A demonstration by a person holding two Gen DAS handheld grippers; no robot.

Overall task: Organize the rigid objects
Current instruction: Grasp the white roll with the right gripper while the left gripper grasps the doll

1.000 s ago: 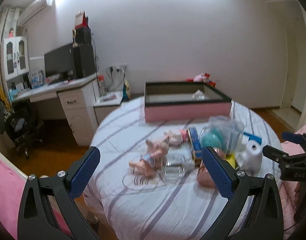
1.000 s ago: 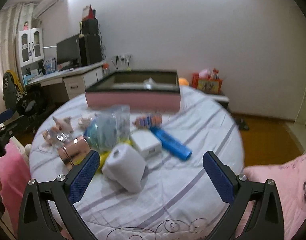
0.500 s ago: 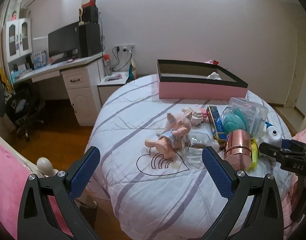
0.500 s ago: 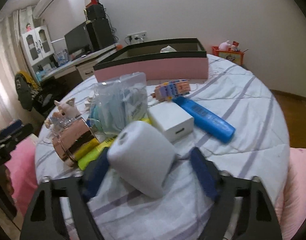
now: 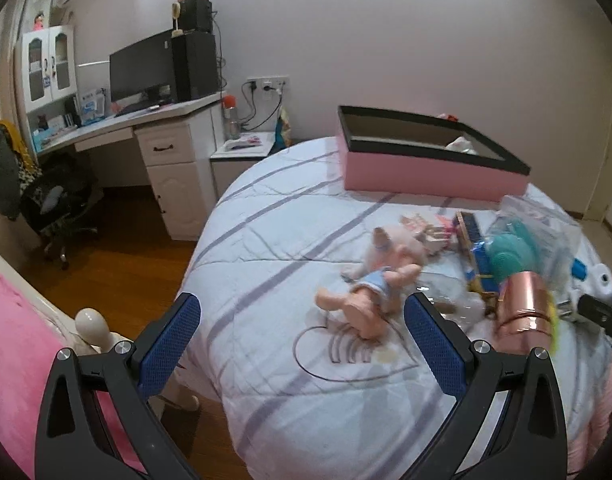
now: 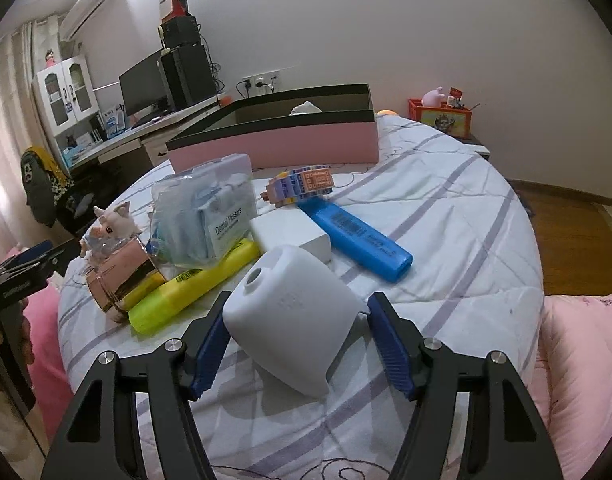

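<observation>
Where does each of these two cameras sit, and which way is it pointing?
Left wrist view: sits on the left gripper, looking down across the bed at a pig doll; its open blue-padded fingers show.
Right wrist view: sits on the right gripper, looking down along fingers that flank a white plastic object; the other gripper shows at left.
Both share: the pink box, copper cylinder and pig doll.

Desk (image 5: 157,120), monitor (image 5: 139,66), office chair (image 5: 53,200), wall cabinet (image 5: 47,66).
</observation>
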